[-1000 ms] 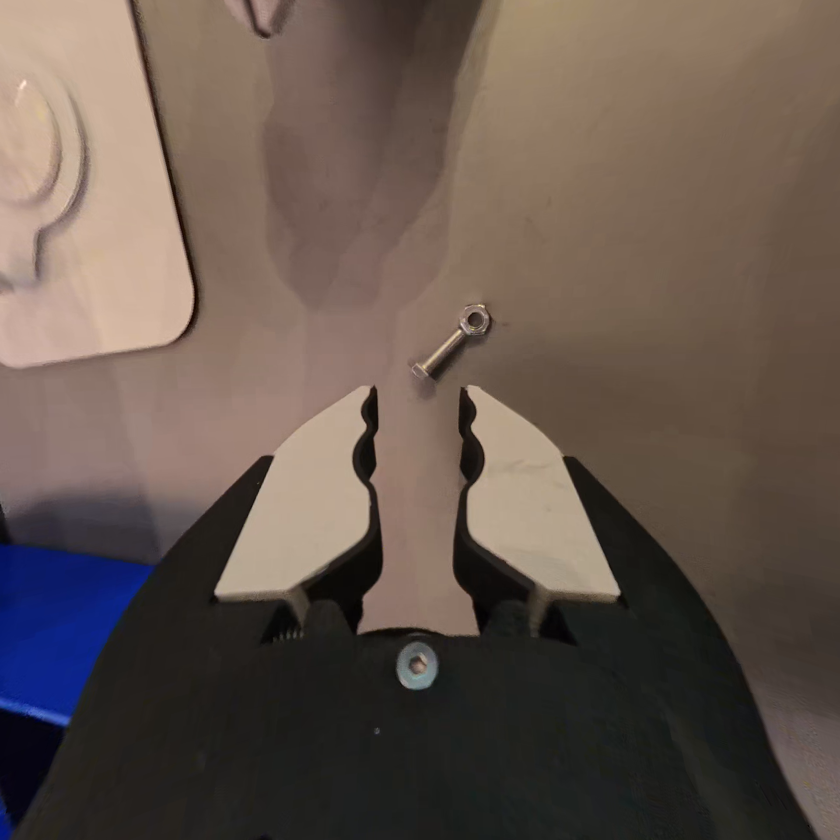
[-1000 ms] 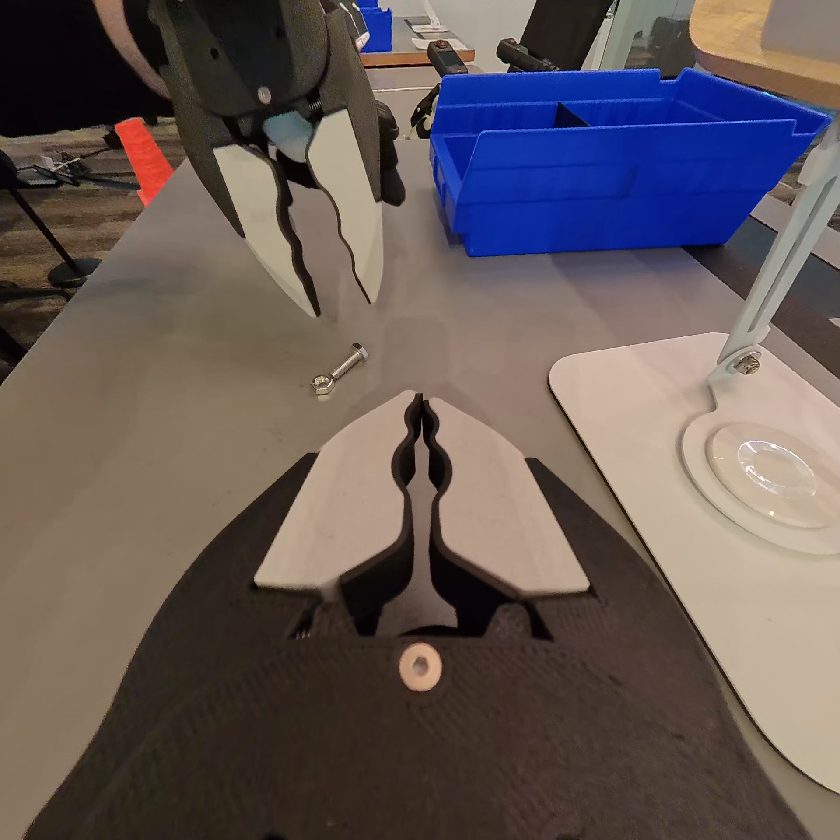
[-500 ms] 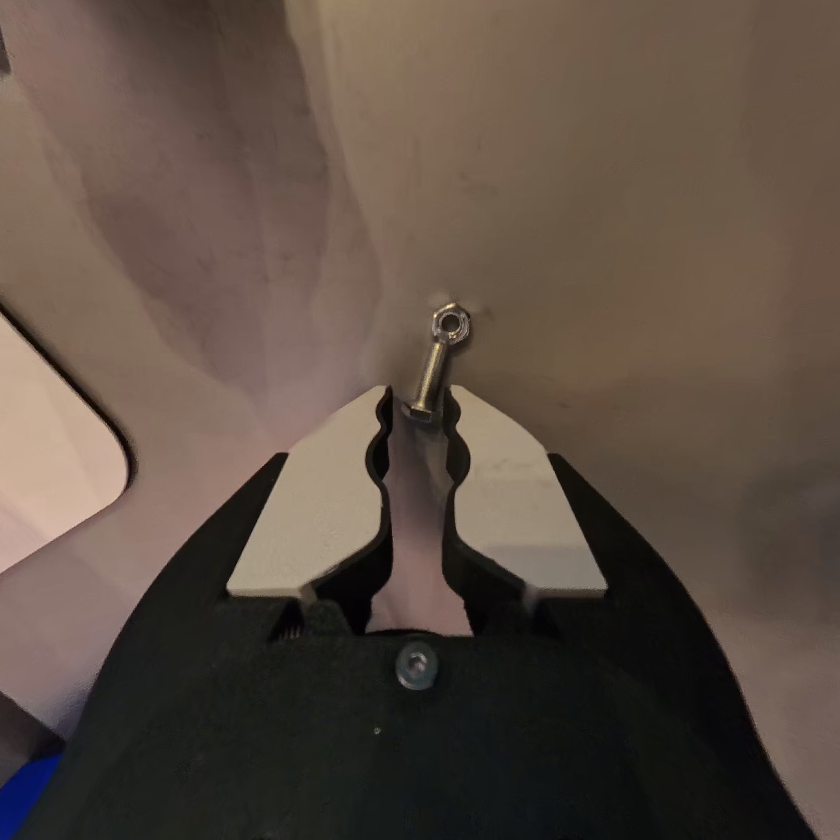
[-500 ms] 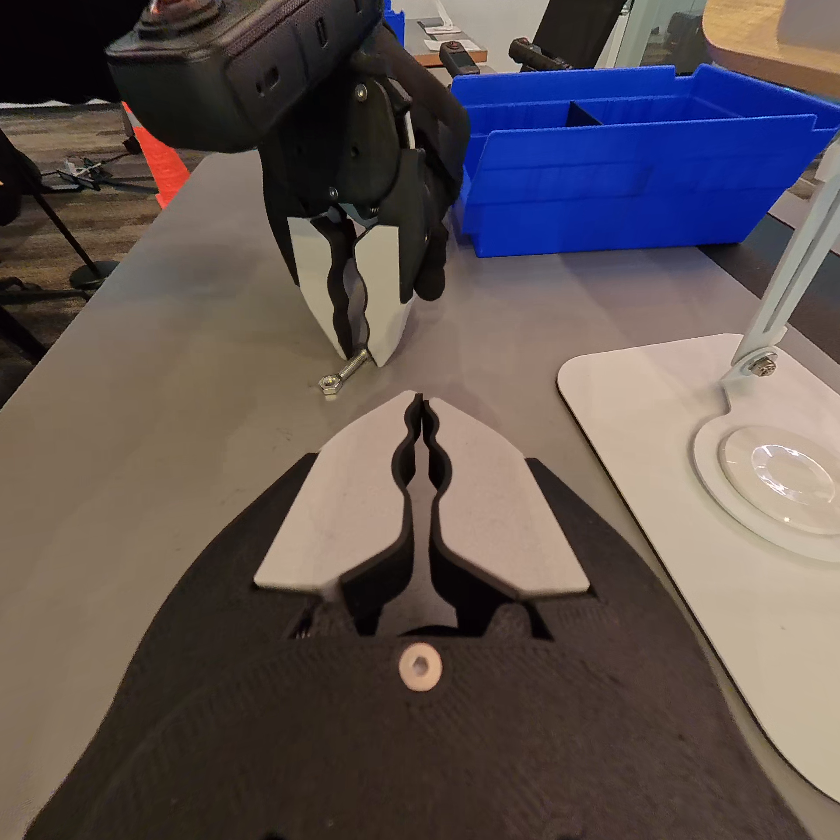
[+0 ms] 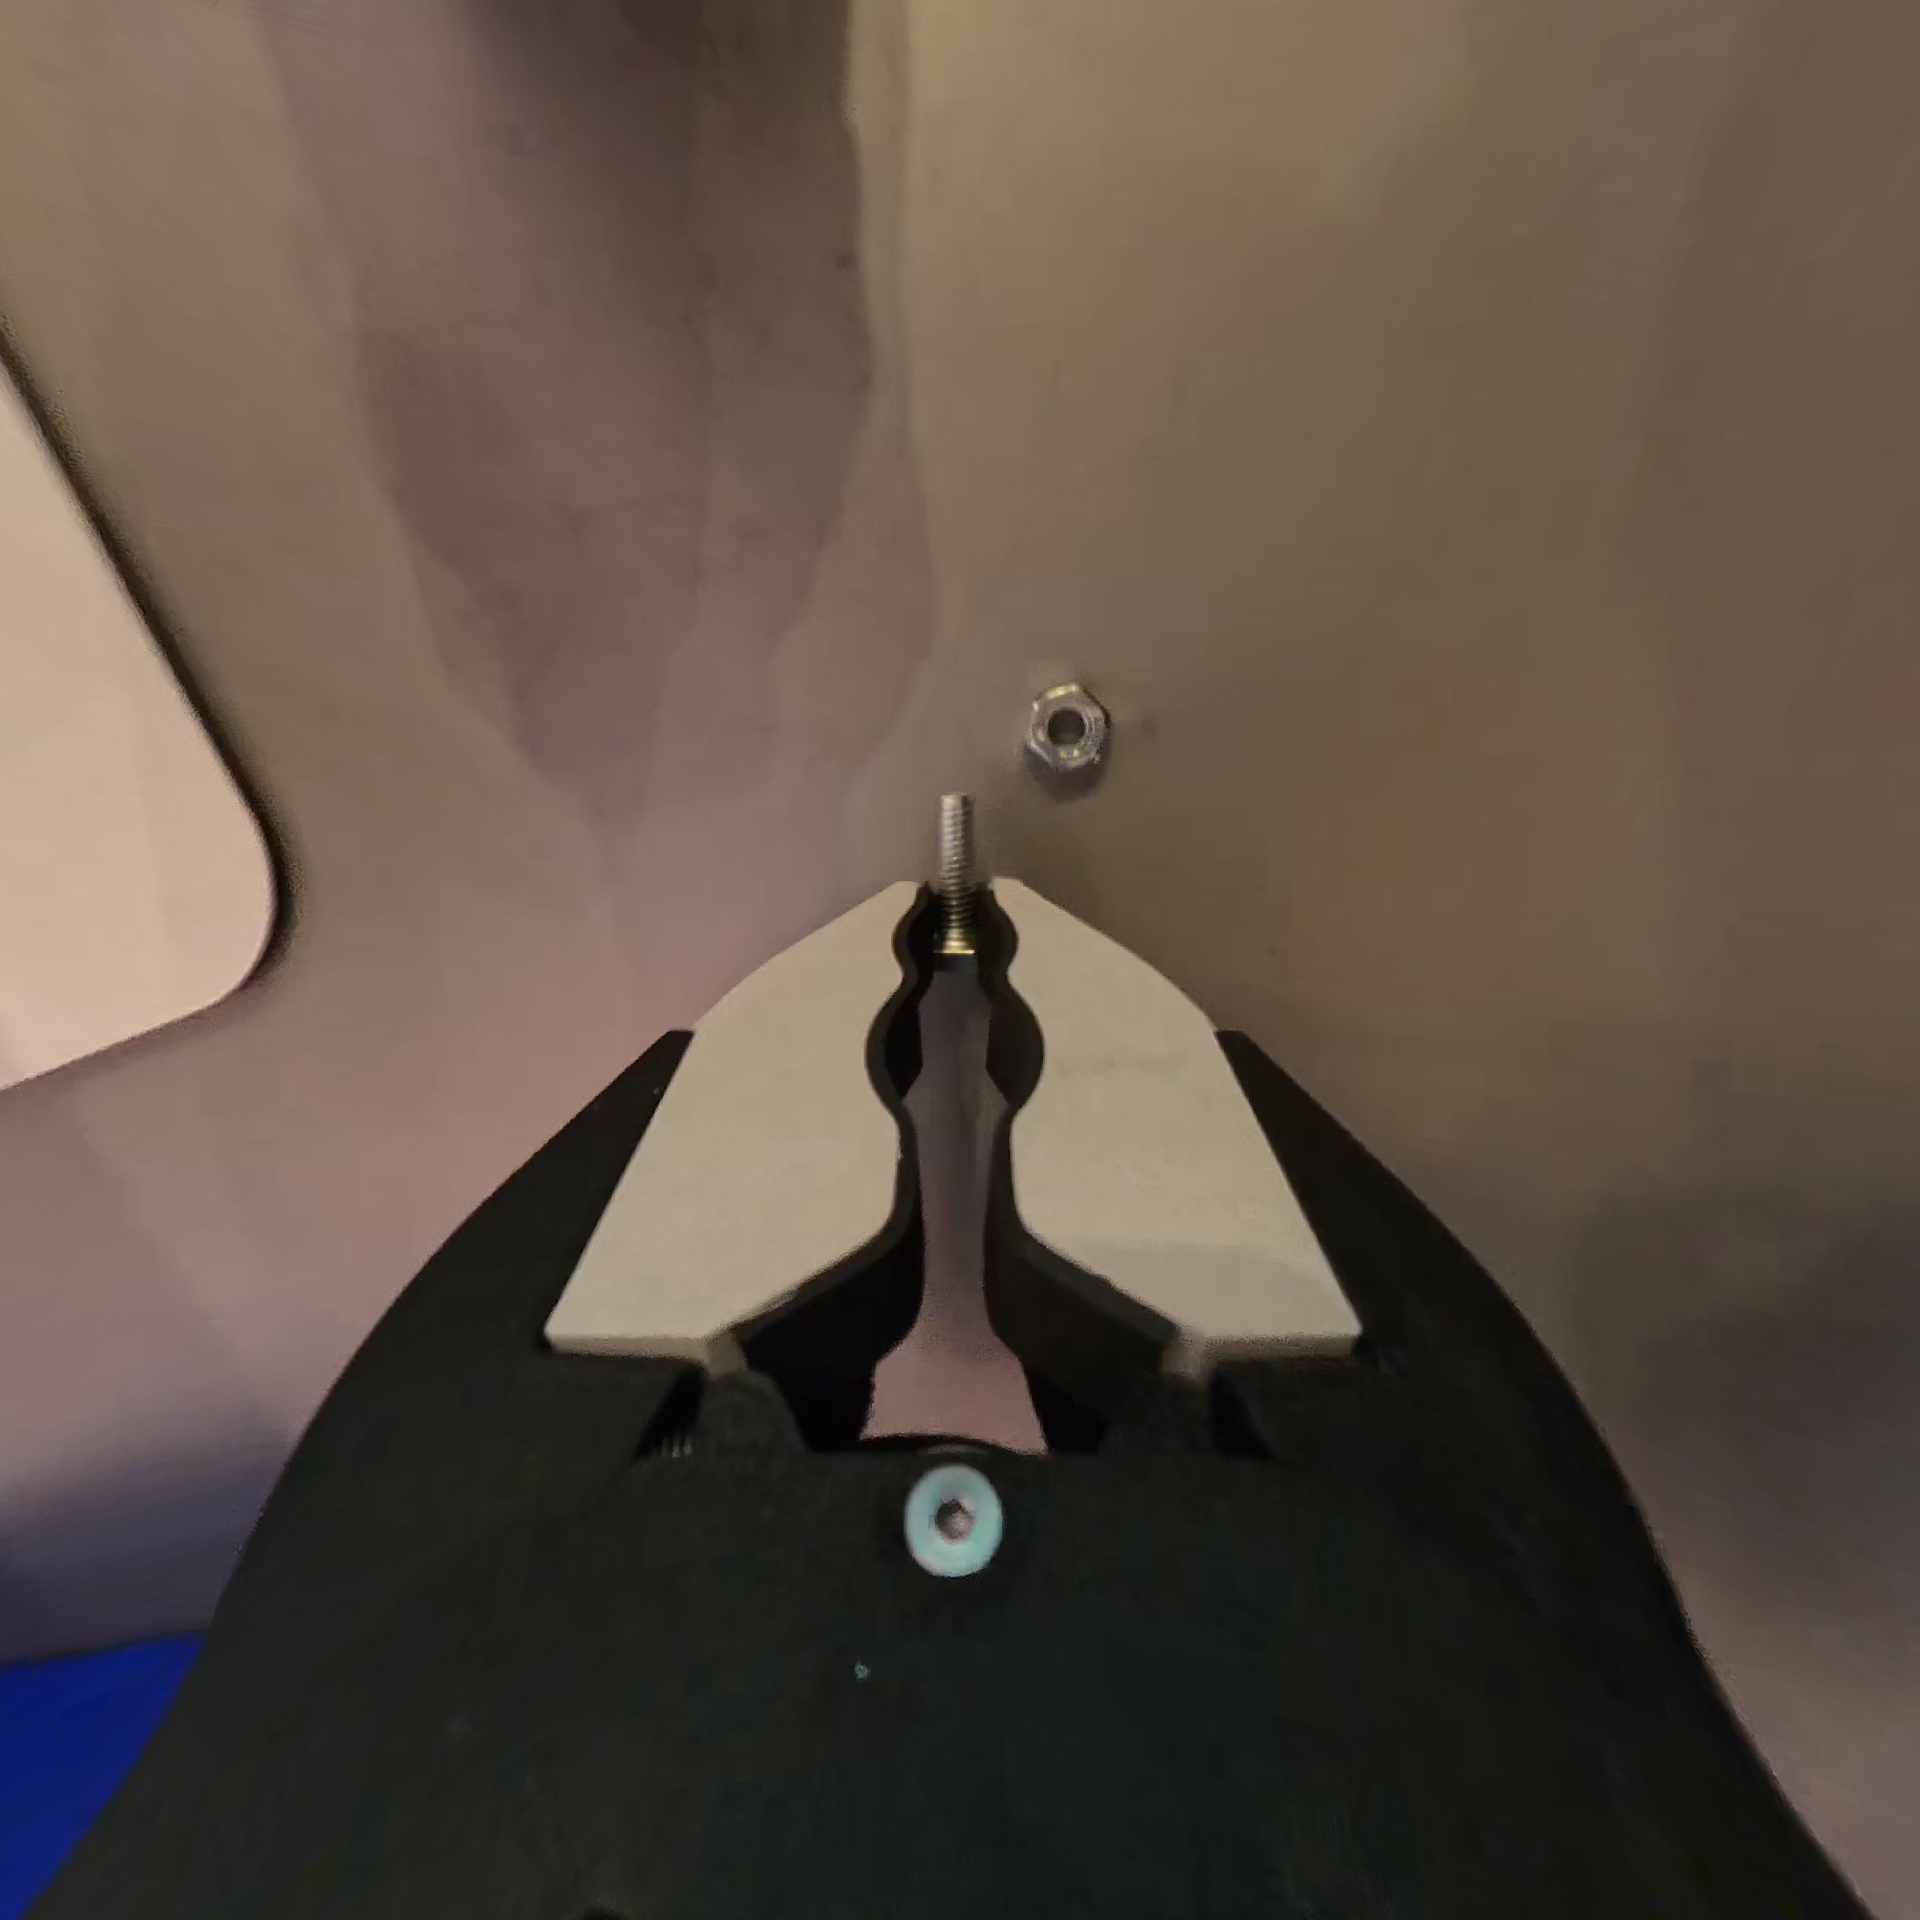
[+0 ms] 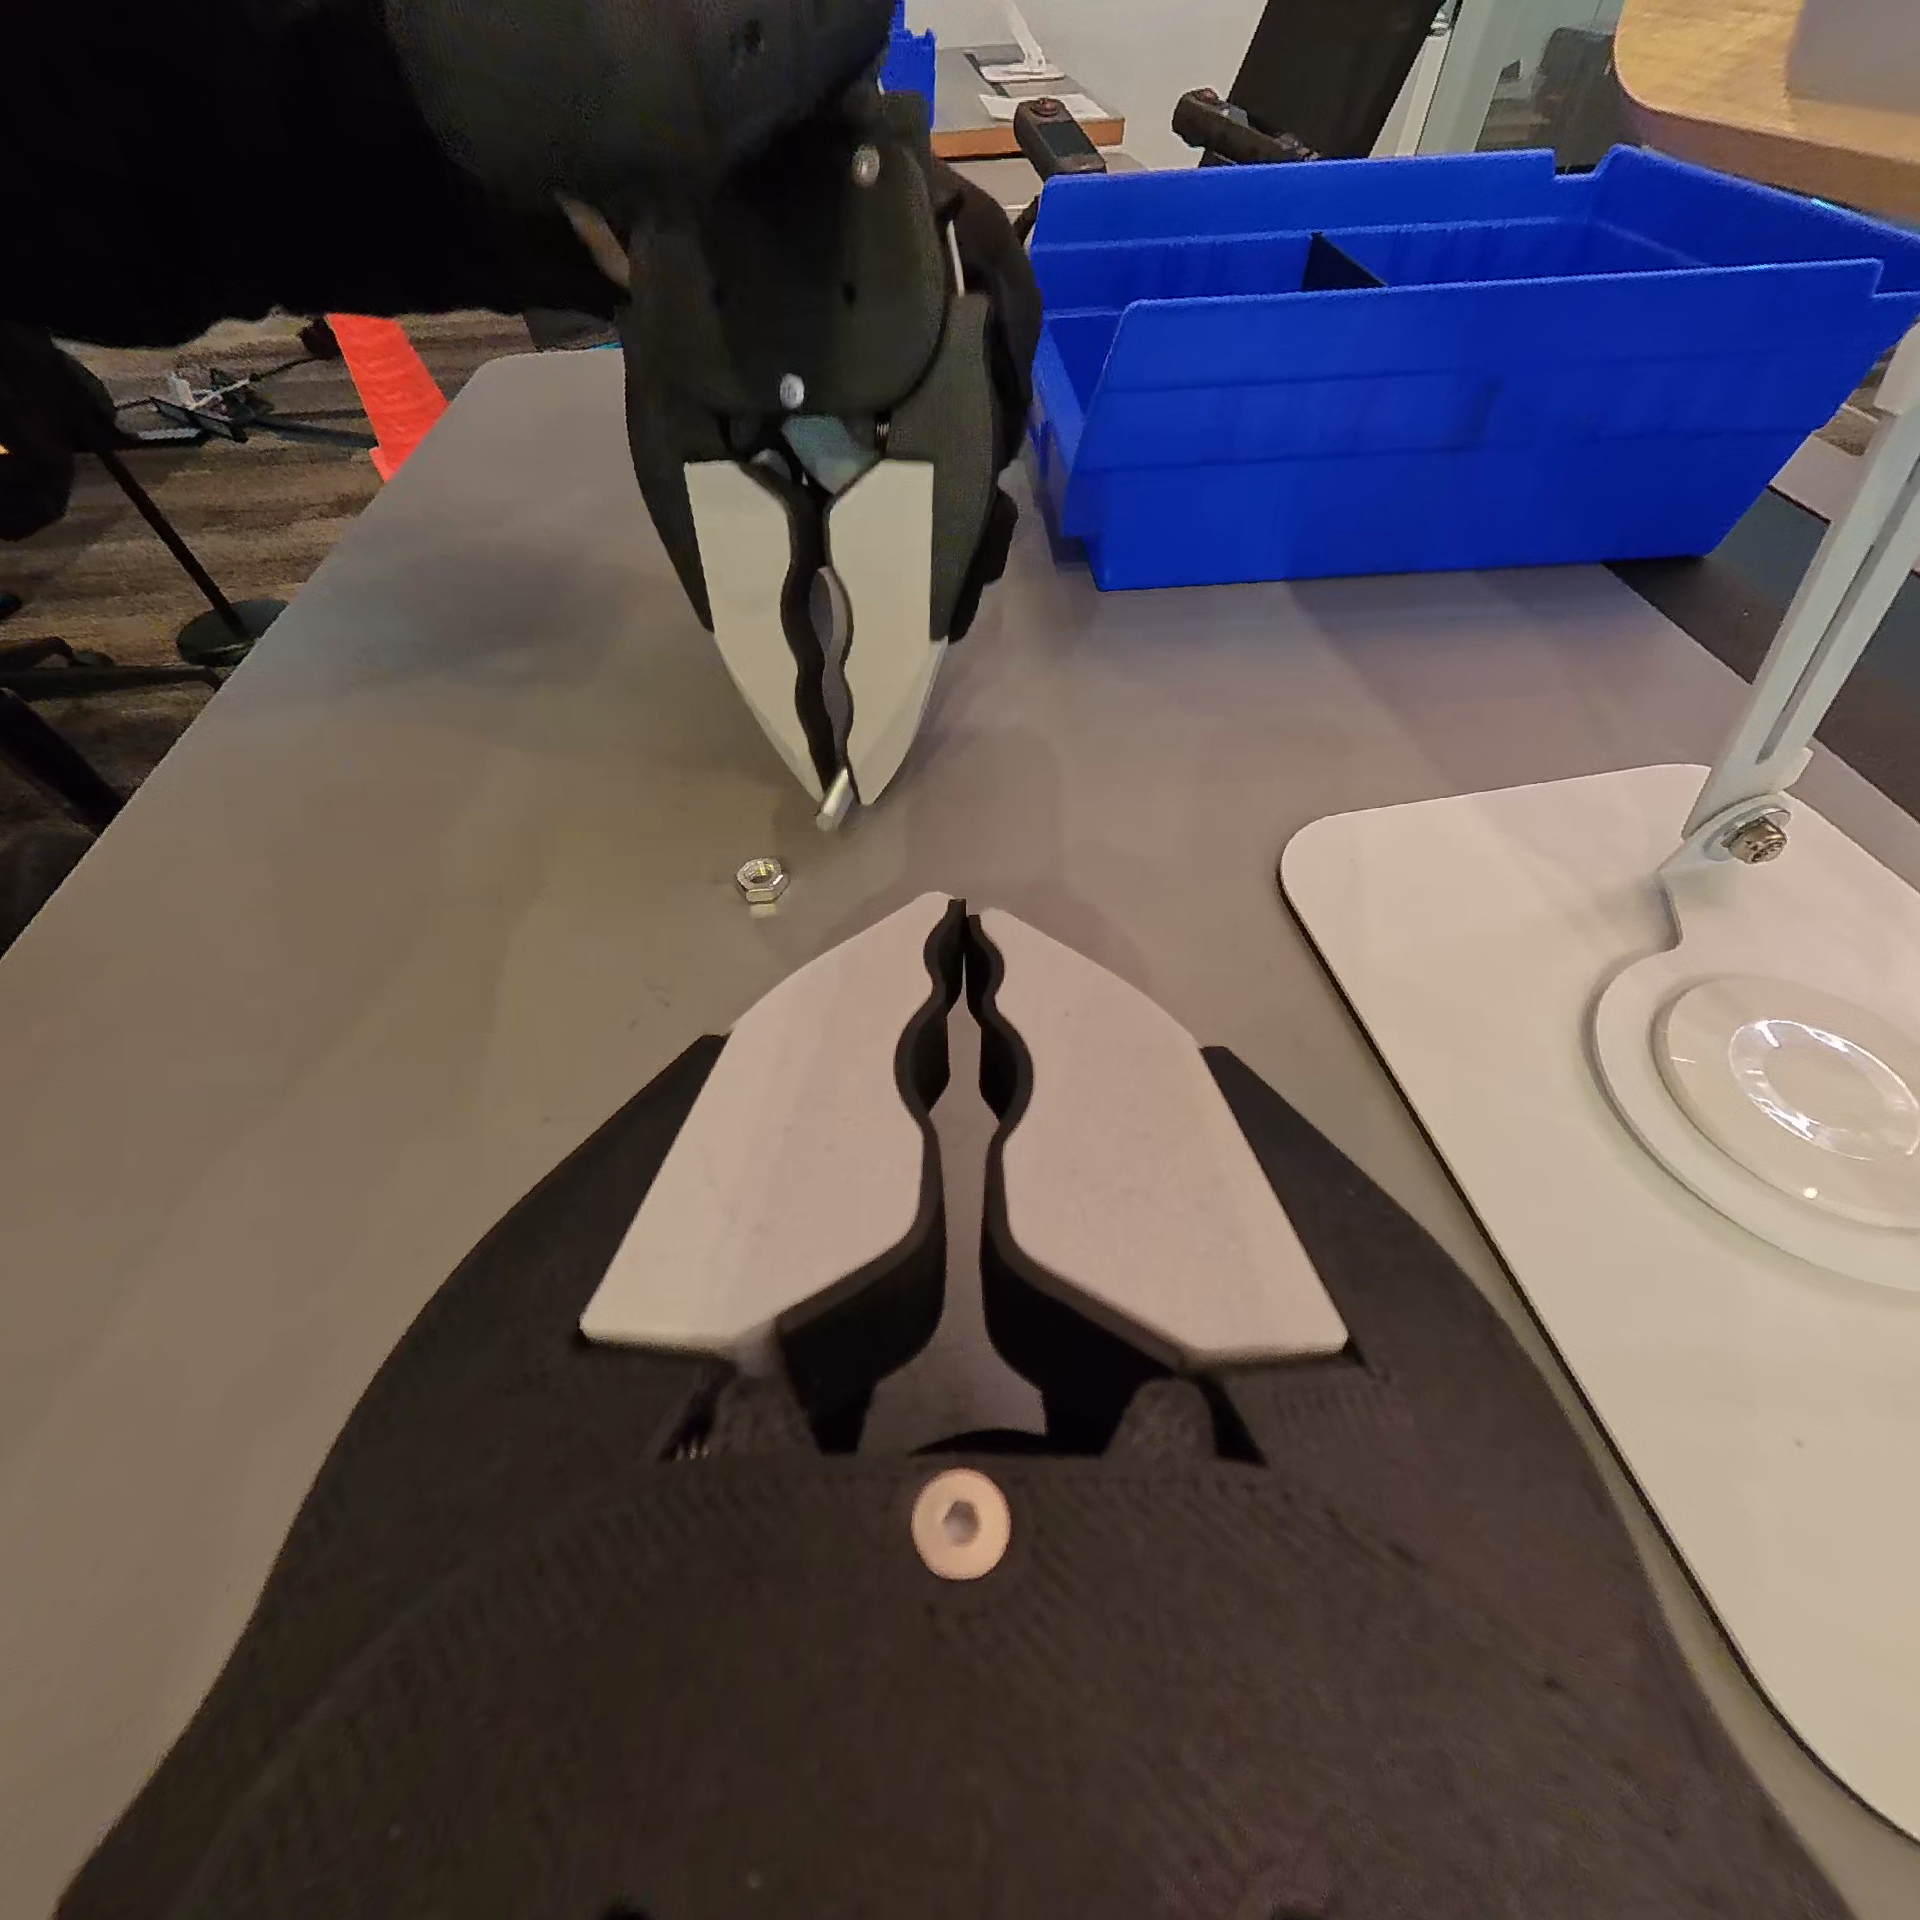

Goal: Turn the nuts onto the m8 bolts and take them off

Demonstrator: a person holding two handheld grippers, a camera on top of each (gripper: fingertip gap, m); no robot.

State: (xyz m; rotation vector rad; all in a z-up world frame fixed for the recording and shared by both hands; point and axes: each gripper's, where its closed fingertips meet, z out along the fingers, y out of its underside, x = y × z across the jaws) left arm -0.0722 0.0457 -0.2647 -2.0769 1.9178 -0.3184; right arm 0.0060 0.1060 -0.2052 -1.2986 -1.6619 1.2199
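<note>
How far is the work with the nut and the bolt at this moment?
Done: the left gripper has its jaws shut on the bolt, threaded end sticking out. In hand: only the bolt. Left: the nut lies loose on the table; the right gripper, shut and empty, must take it and turn it on.

Left gripper (image 5: pixel 957 904): we hold it tilted down toward the surface (image 6: pixel 312 935), fingertips clamped on the bolt (image 5: pixel 956 847), whose threaded end pokes out.
Right gripper (image 6: pixel 966 920): we hold it low over the surface, fingertips closed together on nothing.
</note>
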